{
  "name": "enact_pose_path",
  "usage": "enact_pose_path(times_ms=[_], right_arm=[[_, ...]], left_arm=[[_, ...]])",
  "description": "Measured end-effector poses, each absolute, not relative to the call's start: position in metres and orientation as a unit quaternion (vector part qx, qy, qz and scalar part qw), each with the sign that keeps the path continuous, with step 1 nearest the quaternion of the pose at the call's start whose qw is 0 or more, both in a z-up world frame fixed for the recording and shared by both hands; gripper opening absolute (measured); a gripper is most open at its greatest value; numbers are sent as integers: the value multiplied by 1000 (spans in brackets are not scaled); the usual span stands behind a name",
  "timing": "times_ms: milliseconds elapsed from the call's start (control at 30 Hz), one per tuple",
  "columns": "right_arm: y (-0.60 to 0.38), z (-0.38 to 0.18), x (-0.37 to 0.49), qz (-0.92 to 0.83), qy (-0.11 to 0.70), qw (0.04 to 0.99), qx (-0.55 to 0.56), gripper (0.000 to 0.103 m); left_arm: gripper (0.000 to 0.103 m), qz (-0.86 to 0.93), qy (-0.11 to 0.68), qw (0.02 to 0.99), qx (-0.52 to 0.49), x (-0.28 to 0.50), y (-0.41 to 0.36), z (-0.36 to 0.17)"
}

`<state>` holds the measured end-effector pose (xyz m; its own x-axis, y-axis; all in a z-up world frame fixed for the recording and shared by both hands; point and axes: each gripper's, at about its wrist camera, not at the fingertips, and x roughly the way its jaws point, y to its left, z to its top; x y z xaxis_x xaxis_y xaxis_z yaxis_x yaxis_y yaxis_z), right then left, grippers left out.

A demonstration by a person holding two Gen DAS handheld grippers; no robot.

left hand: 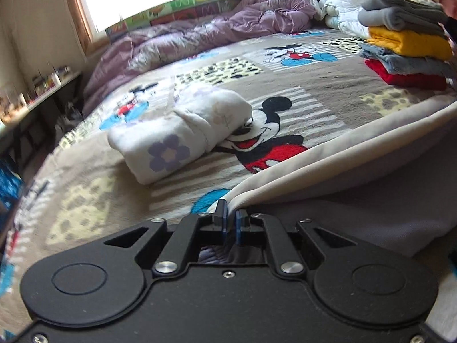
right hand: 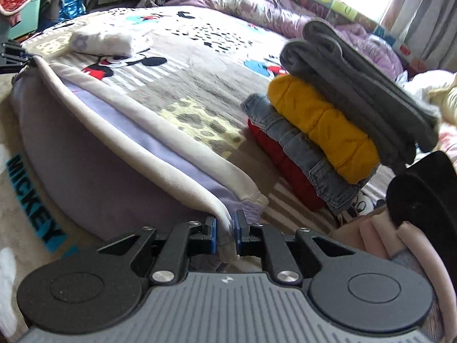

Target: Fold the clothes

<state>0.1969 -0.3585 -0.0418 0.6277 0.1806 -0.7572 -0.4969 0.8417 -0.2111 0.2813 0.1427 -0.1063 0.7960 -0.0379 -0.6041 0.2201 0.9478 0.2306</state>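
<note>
A bed [left hand: 328, 91] is filling both views, covered by a cartoon-mouse blanket [right hand: 182, 65] in beige, grey and white, with a rumpled lilac duvet [left hand: 200, 34] lying bunched along its far side under the window. Across the near part of the blanket a pale lilac garment [right hand: 94, 154] with a cream band [right hand: 148, 131] along its edge is lying partly lifted, its banded edge stretching taut between the two grippers. To the right a stack of folded clothes [right hand: 337, 125] is sitting on the blanket: a red piece at the bottom, then denim, then a yellow one, with grey pieces on top. Further off, near the printed mouse's head, a folded white bundle with purple flowers [left hand: 177, 137] is resting by itself, well apart from the stack. The left gripper [left hand: 231, 220] is holding one end of the banded edge, its jaws pressing nearly together with the cloth pinched between them. The right gripper [right hand: 225, 228] is gripping the other end, its jaws clamping a fold of the cream band where it meets the lilac cloth.
</note>
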Motion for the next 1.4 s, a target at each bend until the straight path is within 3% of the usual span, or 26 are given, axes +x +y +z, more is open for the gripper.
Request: enact_pose_path(times_ms=[300,833,1033,1133,1200,1233,1400], right_arm=[[-362,-48,253,196,421,867,-179,14],[-371,-85,313,163,468,862,-104,14],[-375,-91,321,142,482,862,-71,16],[-387,-90,318,119,473,873,-31,40],[-397,-89,314,102,463,880,-2,47],[-404,-89,309,97,458,883,20,47],[-421,-88,281,87,436,893,75,47]], left_arm=[[5,-92,331,936,72,305,163,-106],[5,-55,339,939,33,332,155,-122],[18,-47,340,939,-18,336,161,-125],[30,-58,329,938,-88,336,175,-123],[56,-62,315,938,-131,333,184,-121],[61,-56,308,939,-145,332,187,-119],[61,-49,287,944,-156,321,193,-104]])
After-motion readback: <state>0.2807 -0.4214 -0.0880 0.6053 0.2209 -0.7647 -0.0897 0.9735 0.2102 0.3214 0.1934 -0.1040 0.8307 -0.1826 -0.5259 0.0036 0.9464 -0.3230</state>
